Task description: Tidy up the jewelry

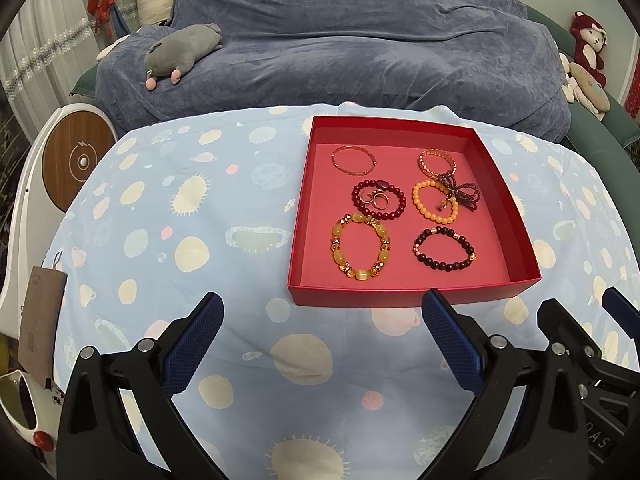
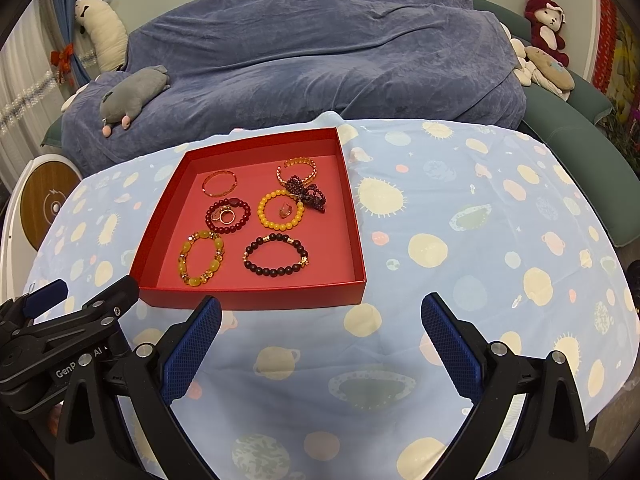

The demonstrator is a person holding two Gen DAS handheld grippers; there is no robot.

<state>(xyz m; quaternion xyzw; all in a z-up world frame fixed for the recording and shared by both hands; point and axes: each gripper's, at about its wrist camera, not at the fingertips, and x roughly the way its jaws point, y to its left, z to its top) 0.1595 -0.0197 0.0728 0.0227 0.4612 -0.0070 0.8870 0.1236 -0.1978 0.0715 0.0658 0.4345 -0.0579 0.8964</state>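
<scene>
A shallow red box (image 1: 412,295) (image 2: 256,298) sits on the blue patterned tablecloth (image 1: 180,240). It holds several bracelets: a chunky yellow one (image 1: 360,250) (image 2: 201,256), a dark beaded one (image 1: 444,249) (image 2: 276,254), an orange beaded one (image 1: 436,202) (image 2: 280,208), a dark red one (image 1: 379,200) (image 2: 228,210) ringing two gold rings (image 1: 373,199), thin bangles at the back and a purple strand (image 1: 460,190) (image 2: 306,192). My left gripper (image 1: 322,312) is open and empty just in front of the box. My right gripper (image 2: 320,314) is open and empty beside it.
A bed under a blue blanket (image 1: 340,40) lies behind the table, with a grey plush (image 1: 180,50) and other soft toys (image 2: 548,28). A white round device (image 1: 76,160) stands at the left. A brown tag (image 1: 40,320) lies at the table's left edge.
</scene>
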